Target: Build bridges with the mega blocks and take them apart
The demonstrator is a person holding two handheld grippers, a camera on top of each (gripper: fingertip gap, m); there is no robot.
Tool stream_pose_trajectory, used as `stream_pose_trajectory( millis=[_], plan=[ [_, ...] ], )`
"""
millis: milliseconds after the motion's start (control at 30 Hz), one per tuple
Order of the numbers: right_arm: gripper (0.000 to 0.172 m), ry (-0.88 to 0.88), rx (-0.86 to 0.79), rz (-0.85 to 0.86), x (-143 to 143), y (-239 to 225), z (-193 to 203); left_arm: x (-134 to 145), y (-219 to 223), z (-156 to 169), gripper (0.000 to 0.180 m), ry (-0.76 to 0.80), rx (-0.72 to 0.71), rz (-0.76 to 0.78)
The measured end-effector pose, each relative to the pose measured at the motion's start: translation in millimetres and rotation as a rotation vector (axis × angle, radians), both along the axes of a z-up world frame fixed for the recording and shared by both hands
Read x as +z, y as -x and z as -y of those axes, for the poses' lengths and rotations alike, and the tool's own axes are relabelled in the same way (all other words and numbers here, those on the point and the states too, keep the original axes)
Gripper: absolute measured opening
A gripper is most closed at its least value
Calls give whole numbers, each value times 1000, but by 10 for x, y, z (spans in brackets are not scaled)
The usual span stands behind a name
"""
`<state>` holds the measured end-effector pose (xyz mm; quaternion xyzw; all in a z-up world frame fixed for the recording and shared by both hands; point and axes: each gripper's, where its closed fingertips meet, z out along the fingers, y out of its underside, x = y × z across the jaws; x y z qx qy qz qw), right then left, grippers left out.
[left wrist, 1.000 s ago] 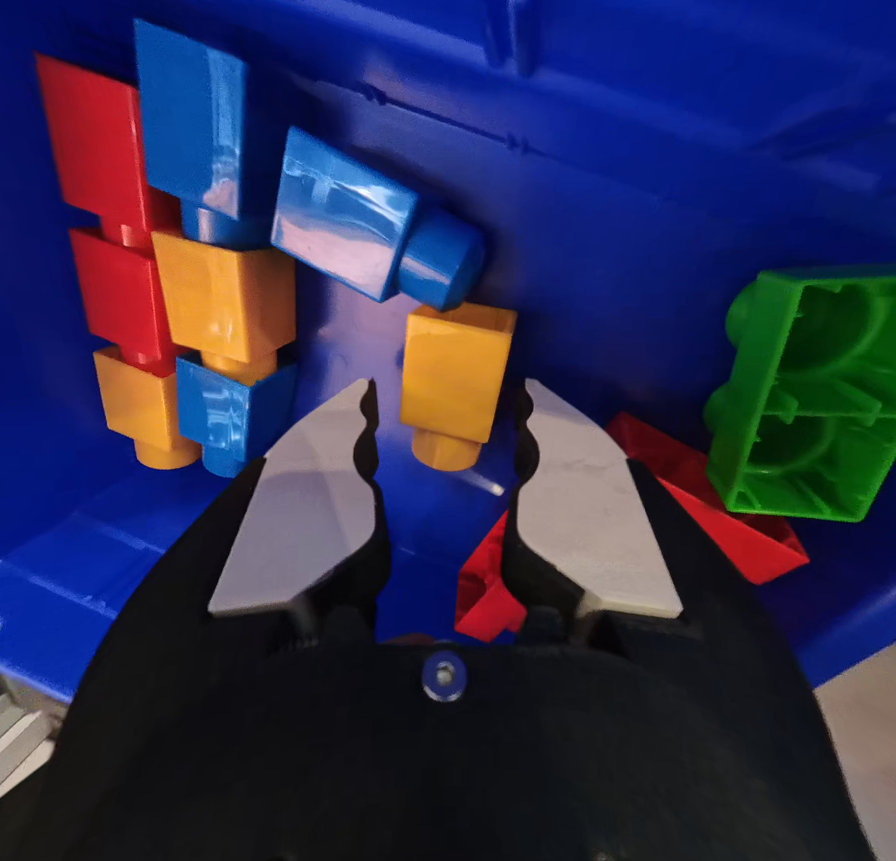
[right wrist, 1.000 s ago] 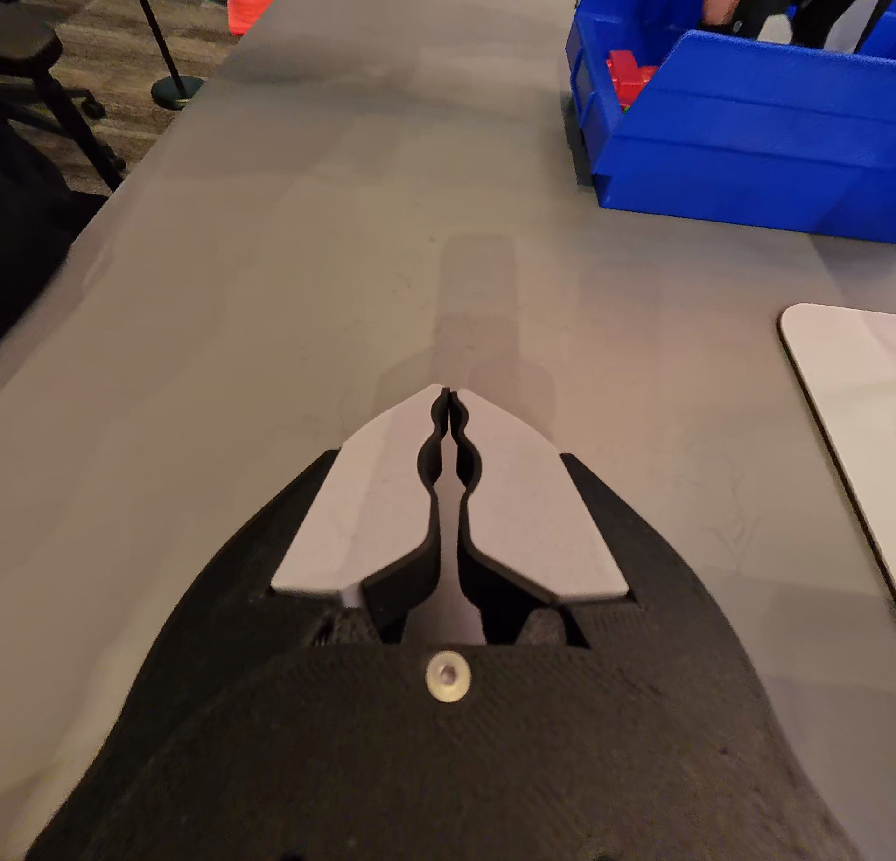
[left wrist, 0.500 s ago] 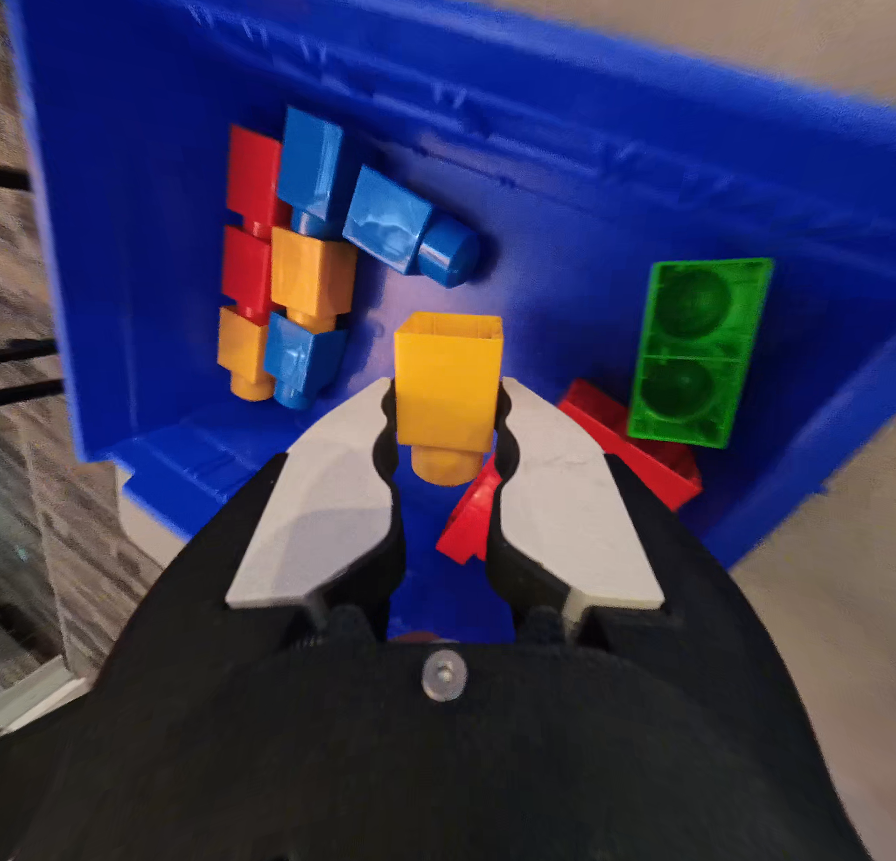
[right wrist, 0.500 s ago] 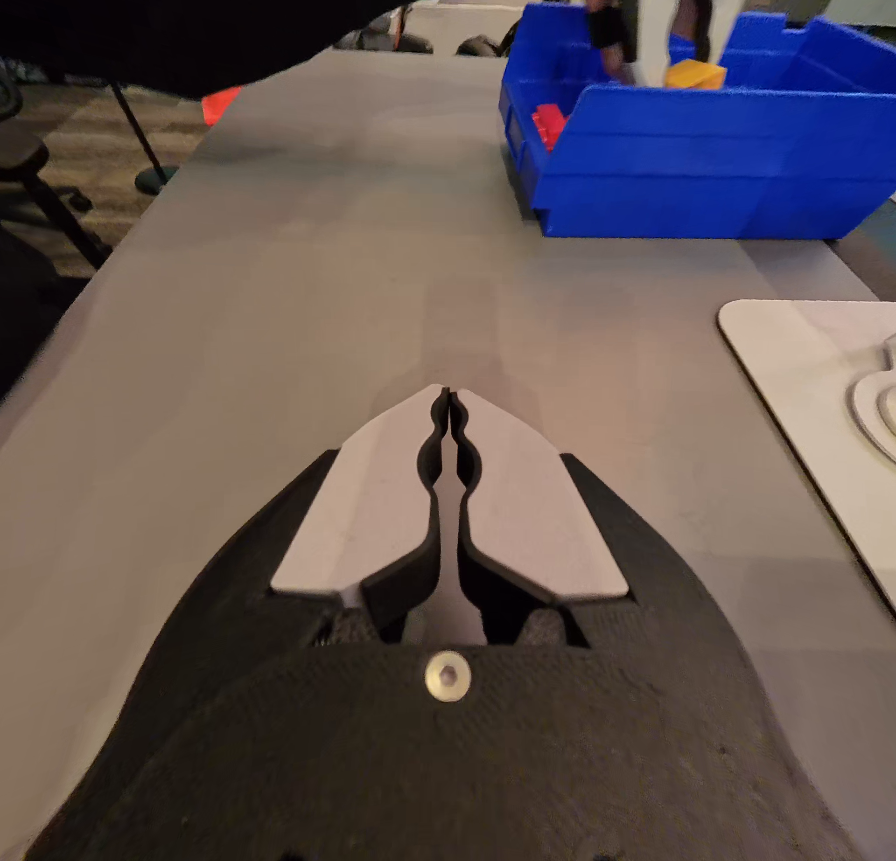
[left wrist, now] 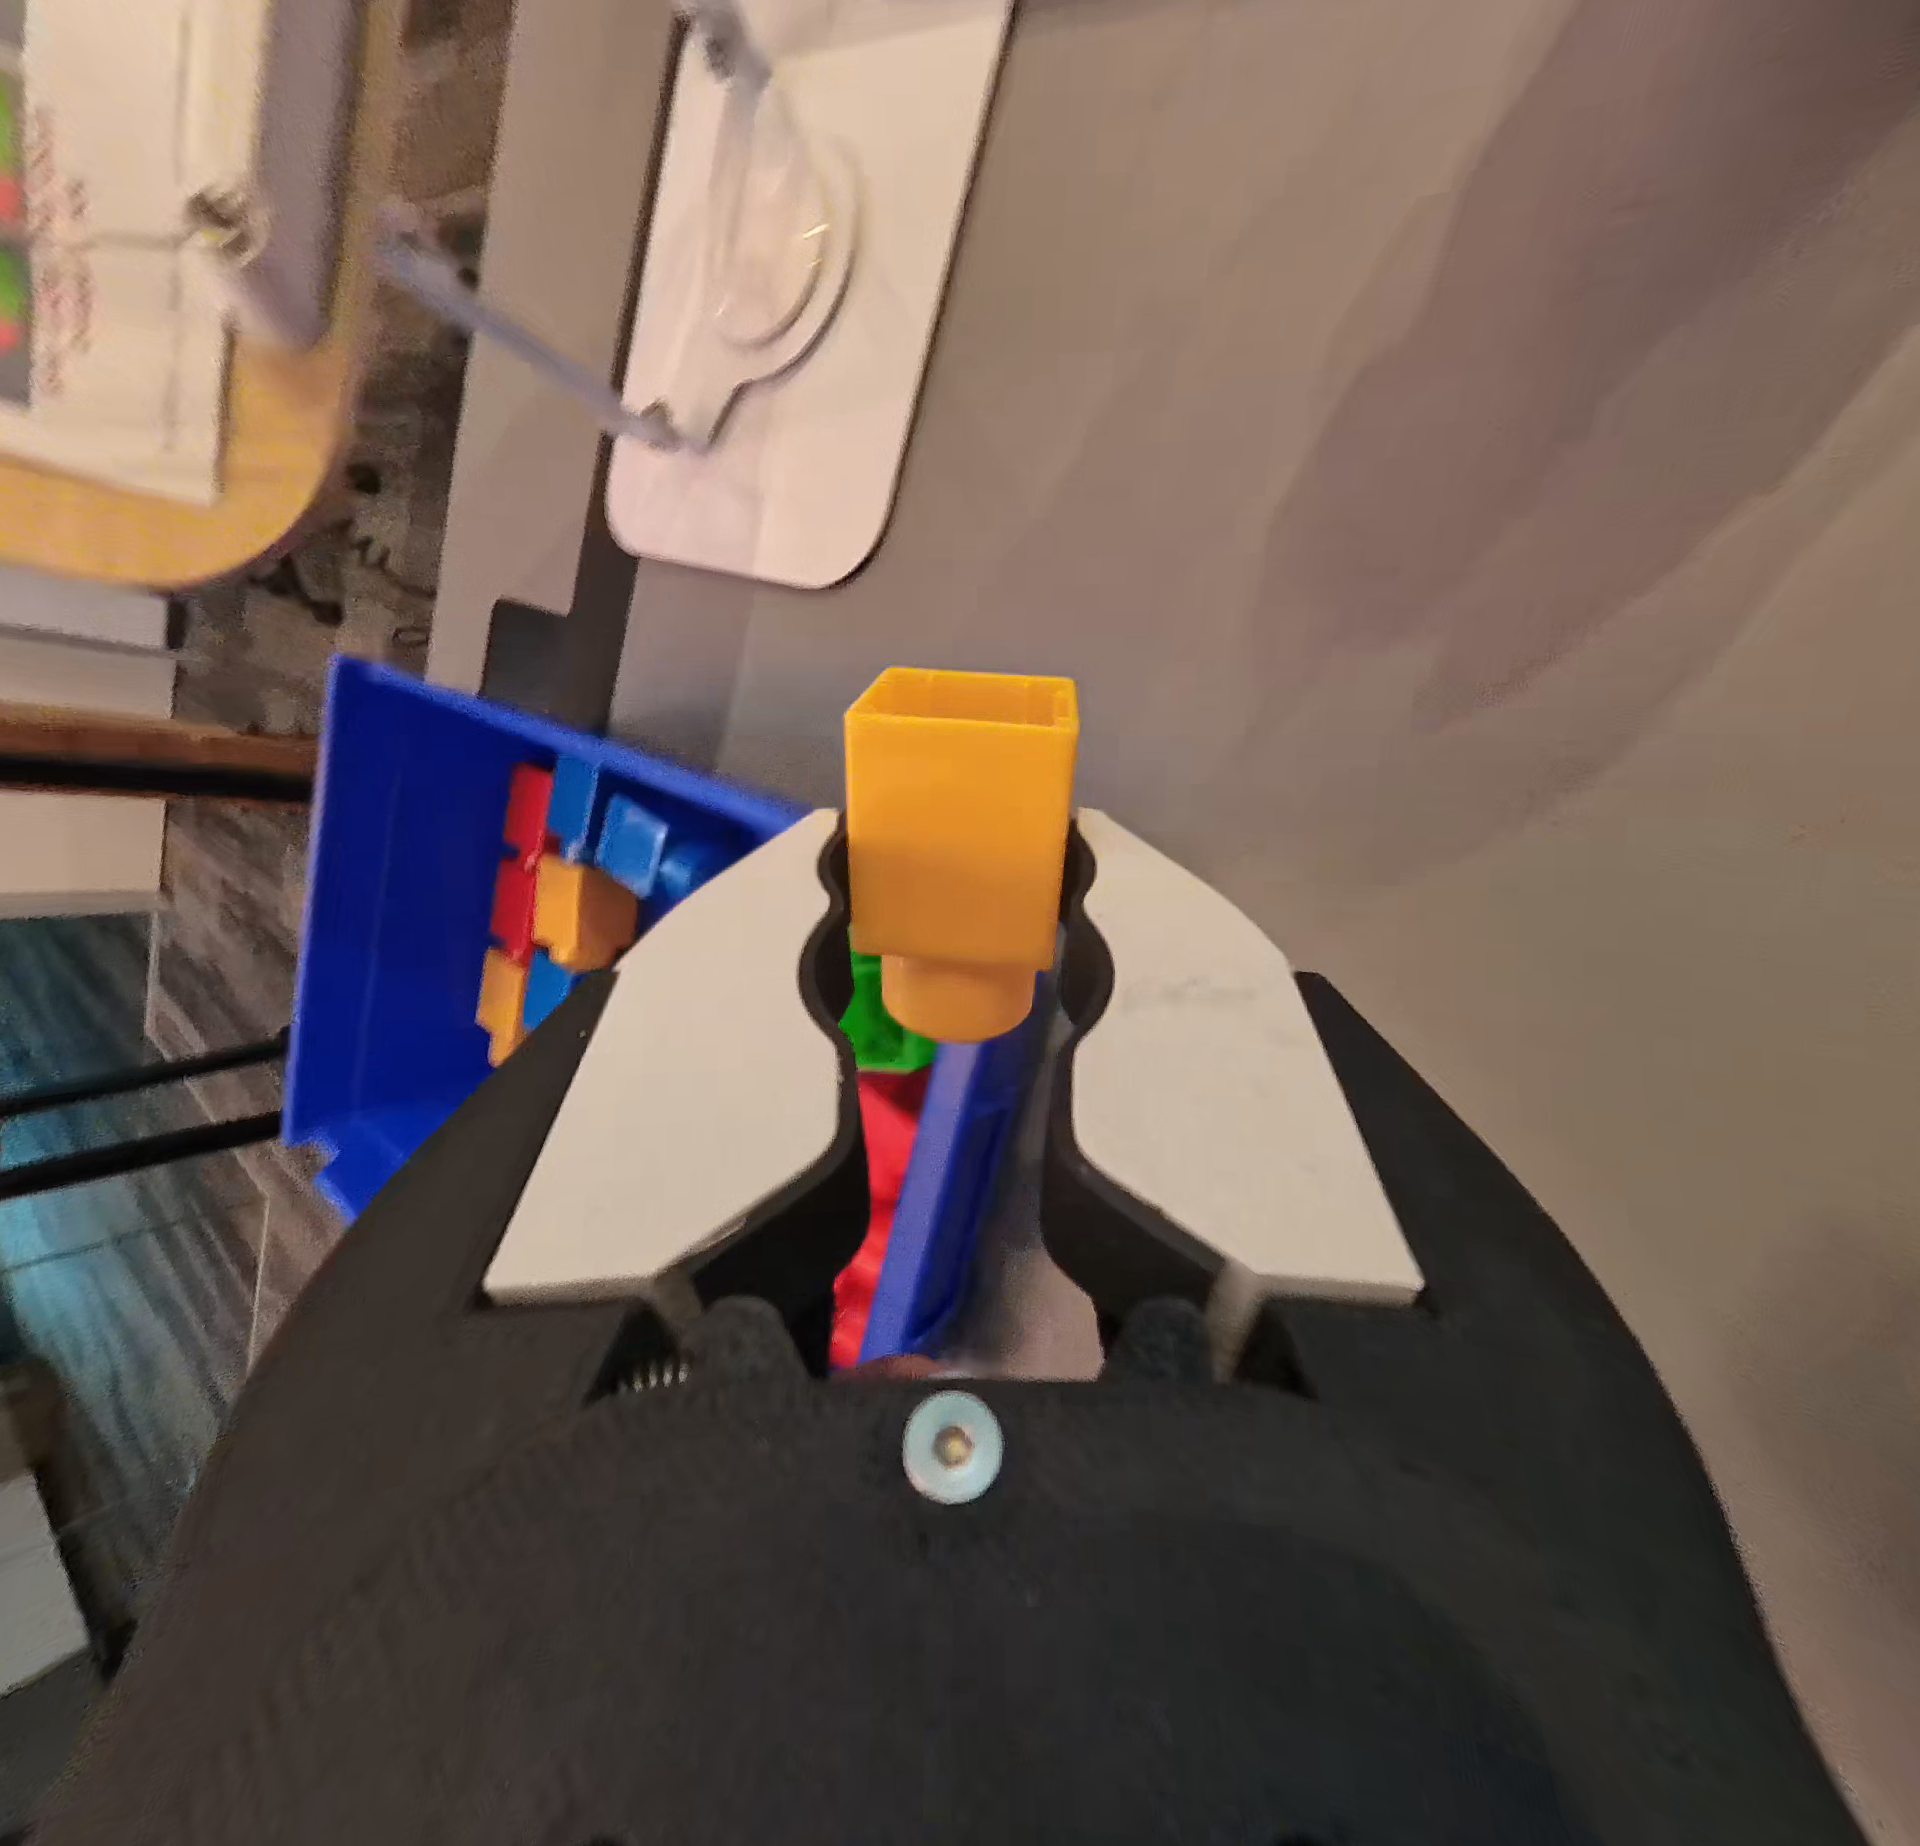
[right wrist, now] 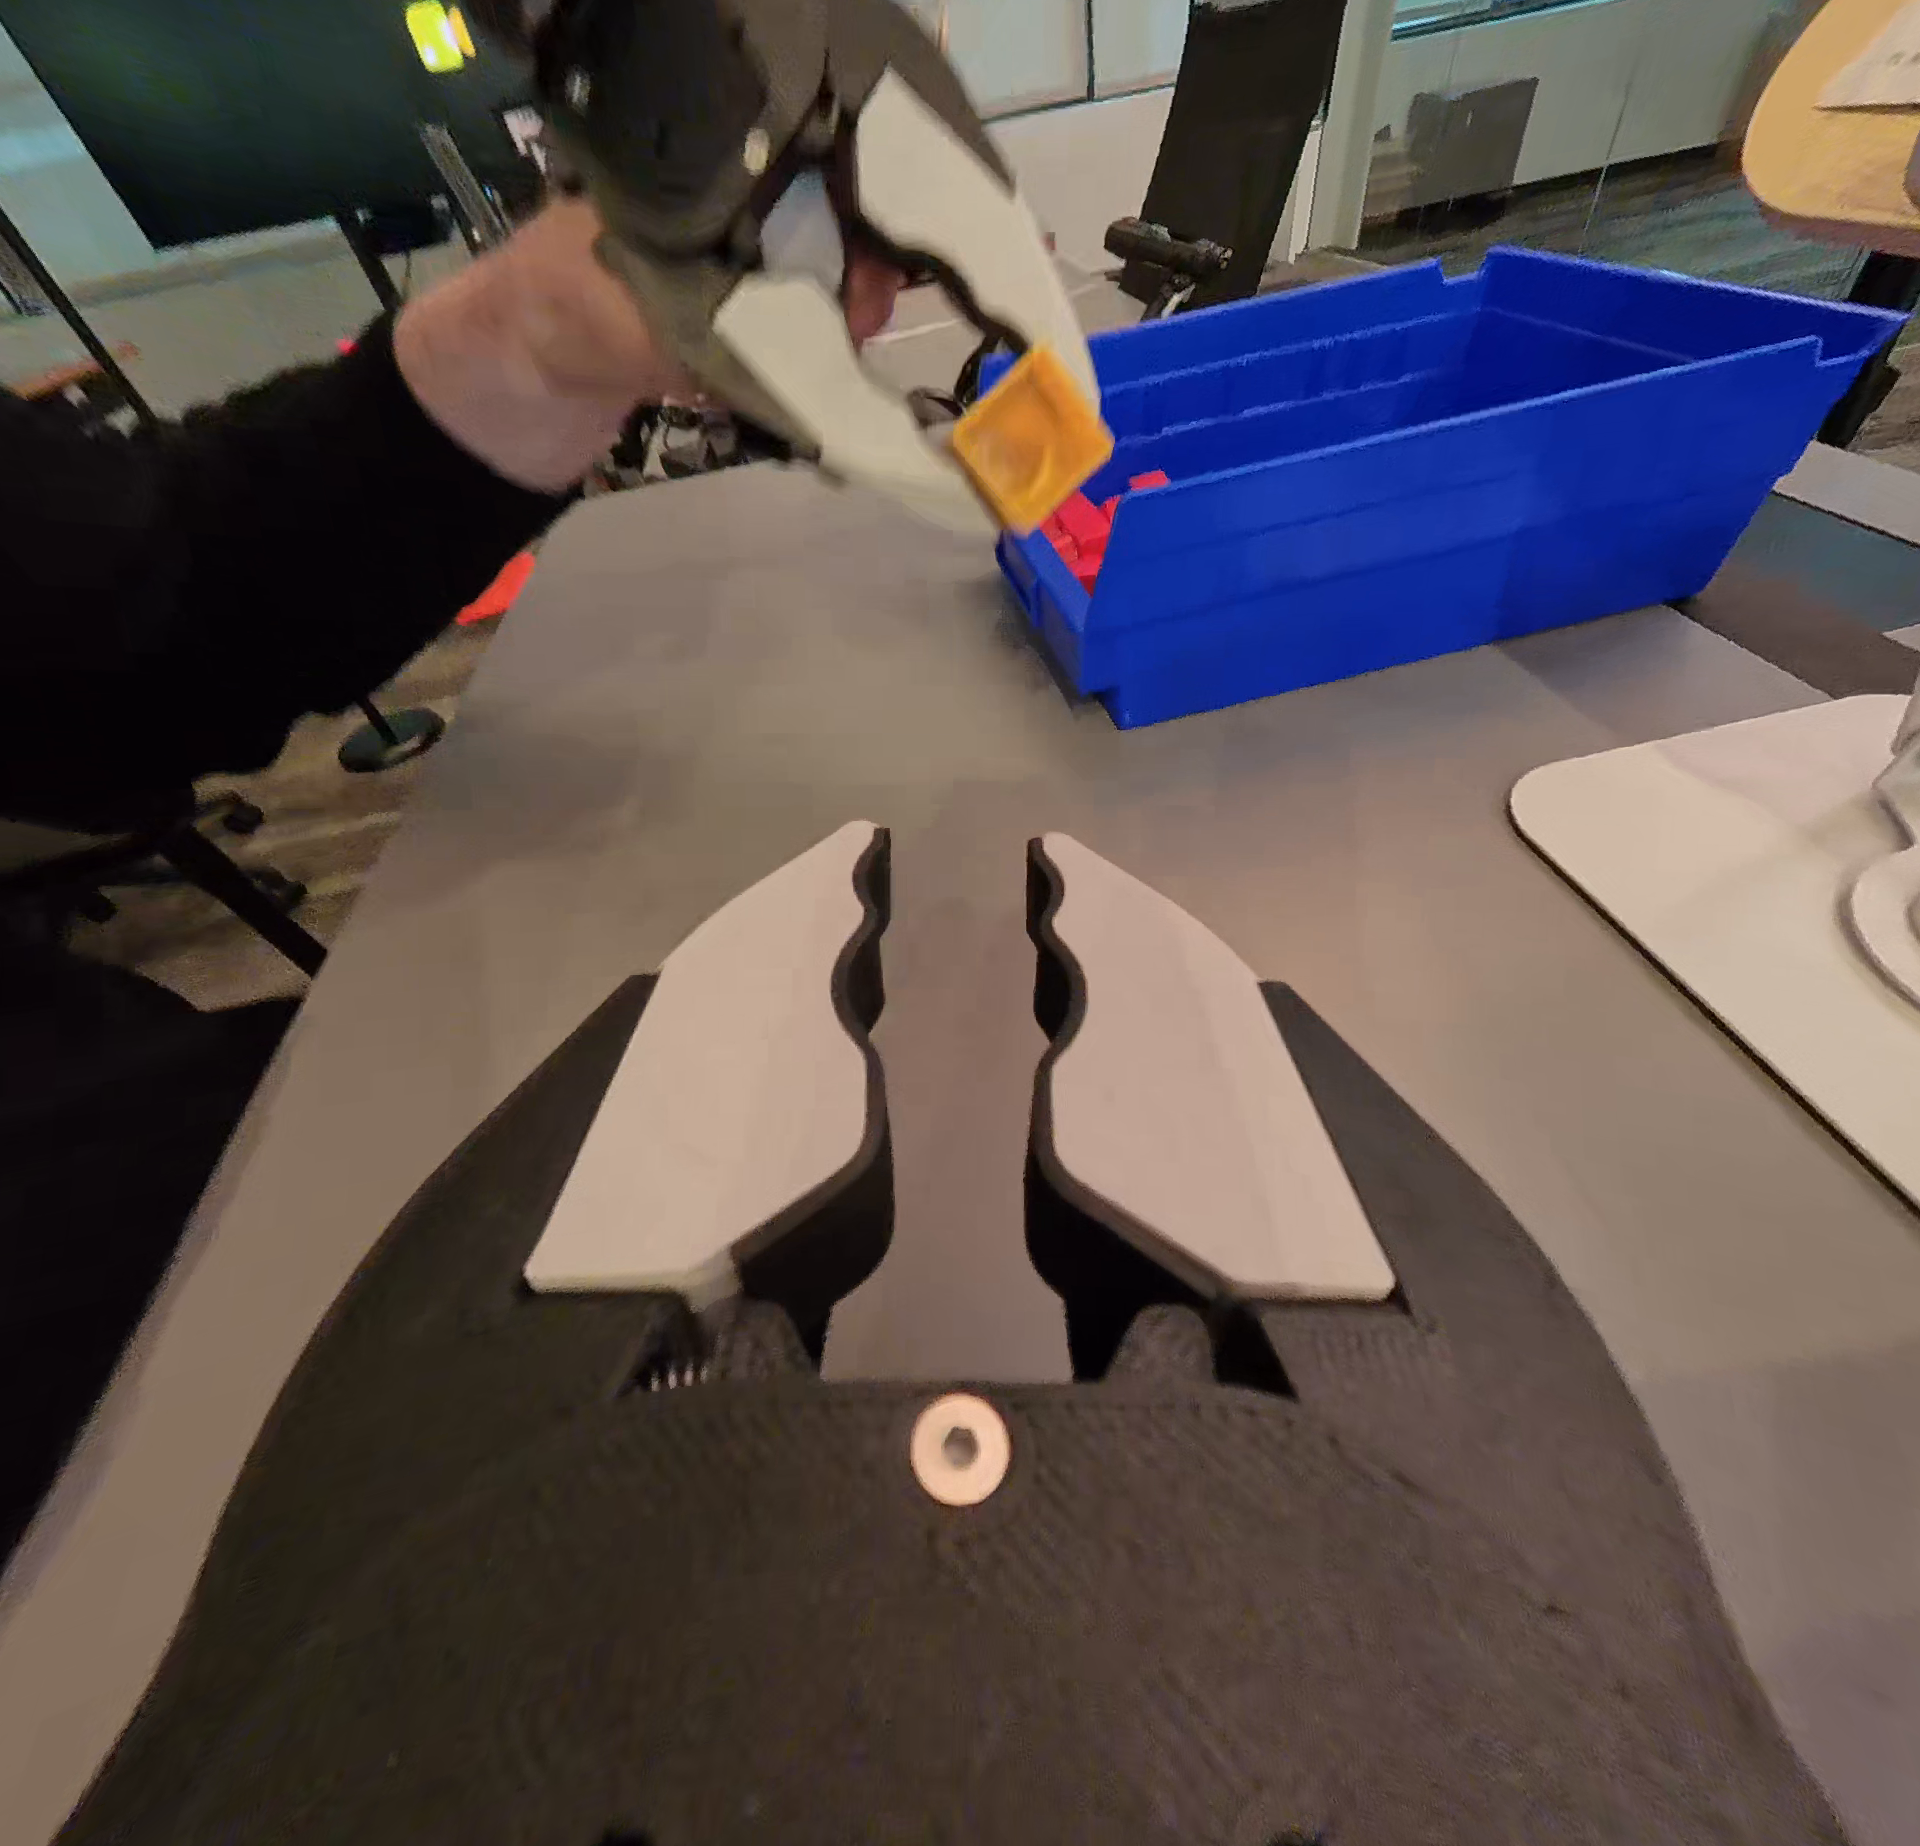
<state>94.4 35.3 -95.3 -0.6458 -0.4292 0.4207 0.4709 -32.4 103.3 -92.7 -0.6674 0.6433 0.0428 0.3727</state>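
My left gripper (left wrist: 954, 866) is shut on an orange one-stud block (left wrist: 958, 840); both pads press its sides, its open hollow end points away from me. It is lifted above the grey table, clear of the blue bin (left wrist: 405, 923). The right wrist view shows the same left gripper (right wrist: 997, 446) in the air with the orange block (right wrist: 1031, 446) in its fingertips, in front of the blue bin (right wrist: 1434, 508). The bin holds red, blue, orange and green blocks (left wrist: 561, 903). My right gripper (right wrist: 956, 861) is open and empty, low over the grey table (right wrist: 727, 674).
A white board (left wrist: 800, 269) with a clear stand lies on the table beyond the bin; its corner shows in the right wrist view (right wrist: 1714, 861). A person's hand and dark sleeve (right wrist: 499, 394) hold the left gripper. Chairs and stands are off the table's left edge. There is about 15 centimeters between the tips of the two grippers.
My left gripper closed on the orange block in the bin, lifted it out and swung over the table. My right gripper, shut before, has opened and tilted up.
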Motion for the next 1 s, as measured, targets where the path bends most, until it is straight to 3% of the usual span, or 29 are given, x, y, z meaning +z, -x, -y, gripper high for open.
stream_pose_trajectory(
  millis=[200,300,433,667,767,1000],
  plan=[
    [36,71,-52,-48,165,112,-68,-229,-451,308,36,-65,-87,-61],
    [44,183,-70,-22,61,191,-87,-239,-651,367,37,-127,-107,-60],
    [31,239,-109,-73,-2,163,-145,-220,-866,473,37,-187,-172,-54],
    [29,311,-98,-86,-90,164,-149,-137,-1084,547,36,-258,-198,-14],
    [9,339,-45,-142,-63,213,-86,-117,-1163,580,36,-294,-195,-13],
    [7,335,-35,-156,-98,198,-69,-118,-1172,641,39,-304,-215,18]
  ],
)
